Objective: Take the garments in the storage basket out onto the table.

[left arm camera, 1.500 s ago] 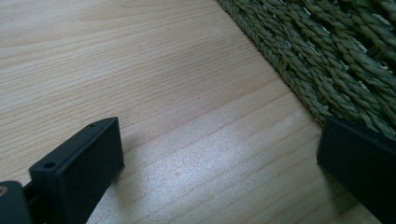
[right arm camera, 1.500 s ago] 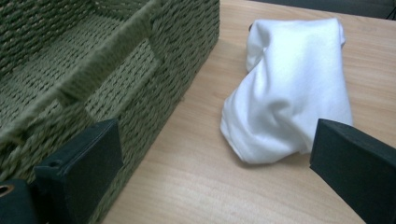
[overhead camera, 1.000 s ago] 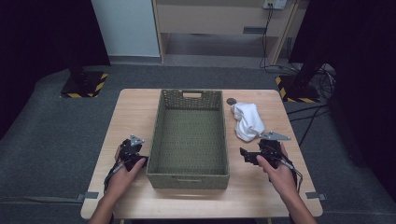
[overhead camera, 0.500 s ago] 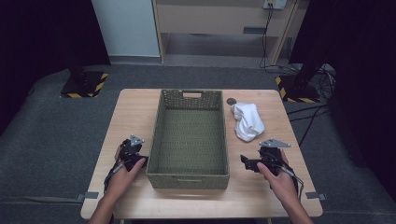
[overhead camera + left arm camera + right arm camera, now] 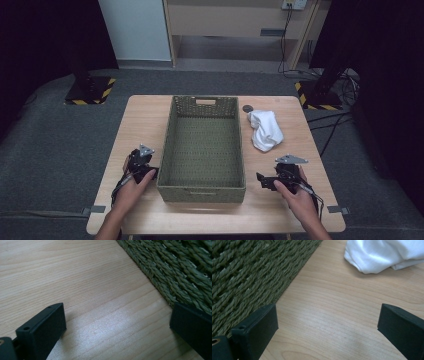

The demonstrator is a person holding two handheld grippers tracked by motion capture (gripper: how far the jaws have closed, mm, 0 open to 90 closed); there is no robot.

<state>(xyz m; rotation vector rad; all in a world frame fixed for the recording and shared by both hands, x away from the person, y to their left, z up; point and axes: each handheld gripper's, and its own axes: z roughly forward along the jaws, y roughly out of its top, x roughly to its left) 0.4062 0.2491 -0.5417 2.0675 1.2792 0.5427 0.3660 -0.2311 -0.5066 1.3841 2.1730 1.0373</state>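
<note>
Overall: a wooden table (image 5: 150, 120) carries a green woven basket (image 5: 202, 177) at its middle, running from near the front edge toward the back edge.
Cloth: a crumpled white cloth (image 5: 265, 130) lies on the table near the right edge, just beside the basket's right wall and apart from it.
Left gripper (image 5: 141, 161): down by the front-left part of the table, close against the basket's left wall; jaws spread wide with nothing between them but bare wood.
Right gripper (image 5: 264, 181): near the front-right corner, short of the cloth; jaws spread wide and empty.
Small object: a dark round thing (image 5: 247, 108) sits near the back edge beside the cloth; too small to make out.
Cut off: the left gripper view catches just a corner of the basket's weave (image 5: 175, 270); the right gripper view crops the cloth (image 5: 384, 255) at the top edge.
View difference: the gripper views show the jaw gaps plainly, while the high view gives the whole basket.
</note>
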